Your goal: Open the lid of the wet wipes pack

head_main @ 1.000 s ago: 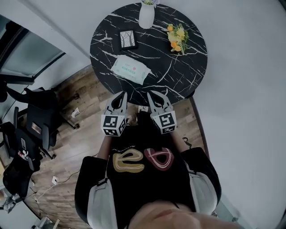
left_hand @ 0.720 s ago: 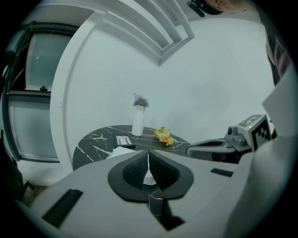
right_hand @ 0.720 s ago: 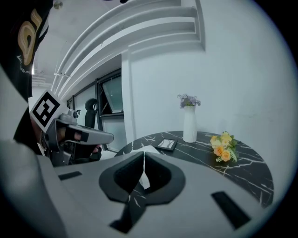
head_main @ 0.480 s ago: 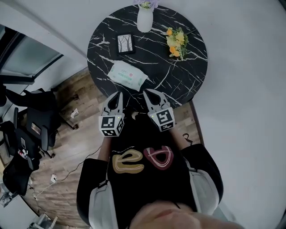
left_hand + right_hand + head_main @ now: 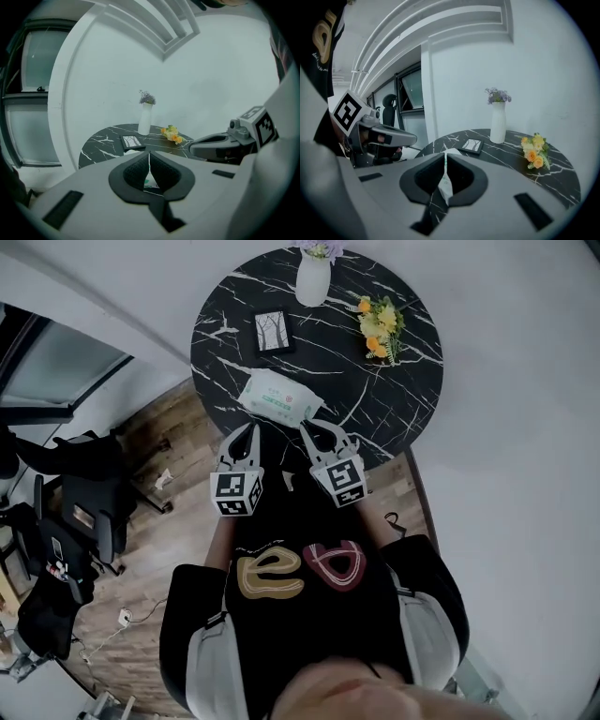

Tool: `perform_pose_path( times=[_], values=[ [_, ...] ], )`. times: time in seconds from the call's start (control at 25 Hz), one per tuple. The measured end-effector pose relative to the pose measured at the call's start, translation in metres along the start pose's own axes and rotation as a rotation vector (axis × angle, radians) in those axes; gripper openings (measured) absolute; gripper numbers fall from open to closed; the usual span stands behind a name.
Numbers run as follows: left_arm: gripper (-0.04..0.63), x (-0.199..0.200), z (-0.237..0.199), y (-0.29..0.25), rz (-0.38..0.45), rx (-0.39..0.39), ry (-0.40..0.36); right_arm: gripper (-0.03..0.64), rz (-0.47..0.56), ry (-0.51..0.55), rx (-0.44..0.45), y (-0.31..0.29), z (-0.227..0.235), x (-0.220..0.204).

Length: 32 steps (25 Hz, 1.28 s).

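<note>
White wall is wrapping around the far side of a round black marble table [image 5: 330, 357], and wood flooring [image 5: 178, 432] is showing by its near left edge. The wet wipes pack [image 5: 278, 397] is lying flat on the near left part of the table, set at an angle, its lid closed as far as the head view shows. A small picture frame [image 5: 273, 332] is sitting toward the table's left, farther in than the pack. A white vase [image 5: 313, 279] holding a purple sprig is standing at the table's far edge, and a bunch of yellow and orange flowers [image 5: 379, 322] is lying on the table's far right part.

The left gripper [image 5: 249, 431] is hanging at the table's near edge, just short of the pack and not touching it. Its jaws are pressing together with only a thin slit between the pads, holding nothing. The right gripper [image 5: 317, 432] is hanging beside it at the same near edge, also clear of the pack, jaws fully closed and empty. Both are pointing across the table toward the wall. Dark office chairs [image 5: 84, 507] are standing well off the table's left side.
</note>
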<state>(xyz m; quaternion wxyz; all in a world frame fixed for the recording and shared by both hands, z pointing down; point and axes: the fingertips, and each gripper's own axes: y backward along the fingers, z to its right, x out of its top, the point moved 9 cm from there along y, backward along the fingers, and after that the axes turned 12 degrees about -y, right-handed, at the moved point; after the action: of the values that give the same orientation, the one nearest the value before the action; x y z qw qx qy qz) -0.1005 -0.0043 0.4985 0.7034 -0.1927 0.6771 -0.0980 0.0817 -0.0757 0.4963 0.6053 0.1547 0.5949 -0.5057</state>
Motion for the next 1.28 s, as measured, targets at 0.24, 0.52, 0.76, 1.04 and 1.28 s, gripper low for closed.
perform_pose_path(
  times=[0.24,0.52,0.76,1.04,1.28],
  values=[
    [0.018,-0.001,-0.027,-0.015,-0.042,-0.069,-0.042,0.014,-0.079,0.022,-0.042,-0.027,-0.008,0.005],
    [0.018,-0.002,-0.053,-0.034,-0.059,-0.149,-0.064,0.097,-0.179,0.132,-0.088,-0.058,-0.011,0.013],
    [0.018,-0.012,-0.059,-0.059,-0.131,-0.223,-0.109,0.151,-0.312,0.296,-0.074,-0.087,-0.013,0.014],
    [0.018,-0.024,-0.07,-0.085,-0.222,-0.281,-0.148,0.184,-0.463,0.424,-0.033,-0.118,-0.015,0.004],
    [0.018,-0.037,-0.073,-0.099,-0.287,-0.28,-0.165,0.199,-0.524,0.551,-0.031,-0.134,-0.017,-0.001]
  ],
)
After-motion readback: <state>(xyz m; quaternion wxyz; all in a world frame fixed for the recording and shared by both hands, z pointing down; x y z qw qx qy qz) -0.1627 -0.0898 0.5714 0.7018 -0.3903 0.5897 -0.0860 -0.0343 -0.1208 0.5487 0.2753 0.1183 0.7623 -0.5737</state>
